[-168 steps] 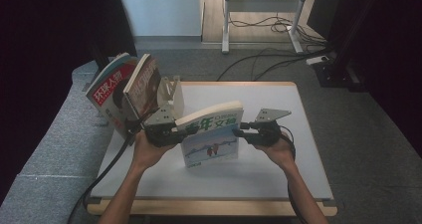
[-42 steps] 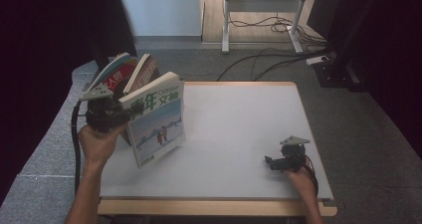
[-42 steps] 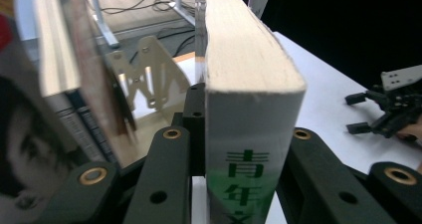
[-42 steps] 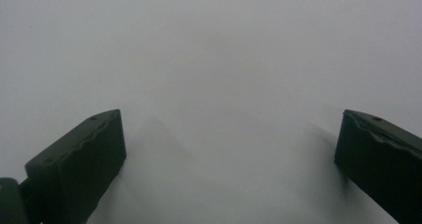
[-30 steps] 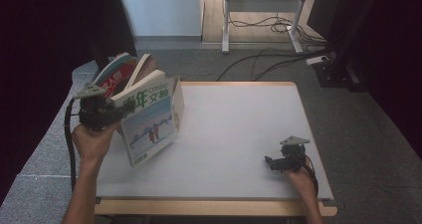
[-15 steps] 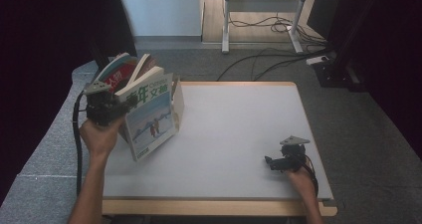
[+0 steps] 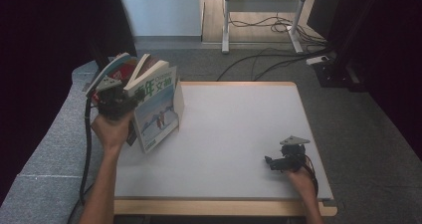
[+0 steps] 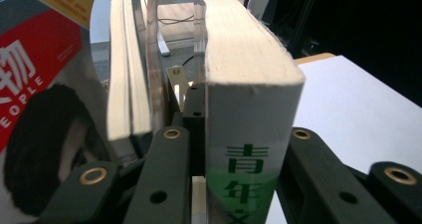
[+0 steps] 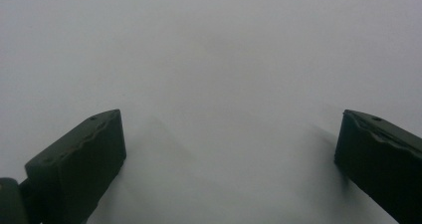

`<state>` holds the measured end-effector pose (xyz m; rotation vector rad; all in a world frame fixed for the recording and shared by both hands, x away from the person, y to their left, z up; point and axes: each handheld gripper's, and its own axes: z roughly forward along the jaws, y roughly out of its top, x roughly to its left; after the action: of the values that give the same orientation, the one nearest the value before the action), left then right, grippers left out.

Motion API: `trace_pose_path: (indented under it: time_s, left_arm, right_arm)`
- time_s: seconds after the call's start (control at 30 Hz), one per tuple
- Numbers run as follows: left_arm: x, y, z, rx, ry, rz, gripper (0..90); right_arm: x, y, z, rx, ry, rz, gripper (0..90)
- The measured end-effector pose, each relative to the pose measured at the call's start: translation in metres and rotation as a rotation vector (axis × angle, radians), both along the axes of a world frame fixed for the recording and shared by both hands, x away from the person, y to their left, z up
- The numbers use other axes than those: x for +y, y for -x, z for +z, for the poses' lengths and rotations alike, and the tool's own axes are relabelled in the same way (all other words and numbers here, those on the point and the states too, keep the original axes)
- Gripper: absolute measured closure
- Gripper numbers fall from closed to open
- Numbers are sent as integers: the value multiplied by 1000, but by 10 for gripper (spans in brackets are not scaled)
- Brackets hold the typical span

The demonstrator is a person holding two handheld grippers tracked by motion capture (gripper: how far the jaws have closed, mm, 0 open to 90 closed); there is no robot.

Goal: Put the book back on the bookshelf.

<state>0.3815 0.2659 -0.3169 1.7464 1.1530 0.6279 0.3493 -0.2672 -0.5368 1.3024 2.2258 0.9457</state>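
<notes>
Holding the thick white book with green letters (image 7: 155, 109) tight by its spine, the left gripper (image 7: 115, 100) tips it up beside the leaning magazines (image 7: 113, 70). The right gripper (image 7: 284, 160) rests far away on the white surface (image 7: 234, 134), fingers wide apart and empty.

1. Pale blue cover on the thick book (image 7: 157, 112) at the worktop's left edge, green characters across the top, small figures pictured lower down.
2. Same book seen along the left gripper (image 8: 239, 184): white spine, green characters, cream page block.
3. Red magazine (image 8: 42, 99) beside it, white lettering, a yellow patch at the top corner, dark print below.
4. Black jaws on the left gripper, brass-coloured rivets.
5. Worktop (image 7: 239, 129) plain white, light wood rim along its near and far edges.
6. Right gripper (image 7: 287, 157) black near the right front corner, grey three-cornered plate on top.
7. Grey speckled floor around the worktop.
</notes>
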Motion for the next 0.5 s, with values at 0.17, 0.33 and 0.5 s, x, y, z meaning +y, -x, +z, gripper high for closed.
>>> trace_pose_path:
  time_s: [0.17, 0.33, 0.5]
  left_arm:
    - [-9, -4, -4, -26, 6, 0, 744]
    - [-17, -9, -8, -41, 6, -6, 744]
    - [-27, -16, -11, -53, -10, -24, 744]
  right_arm:
    - [0, 0, 0, -1, 1, 0, 0]
    - [0, 0, 0, -1, 0, 0, 0]
    - [0, 0, 0, -1, 0, 0, 0]
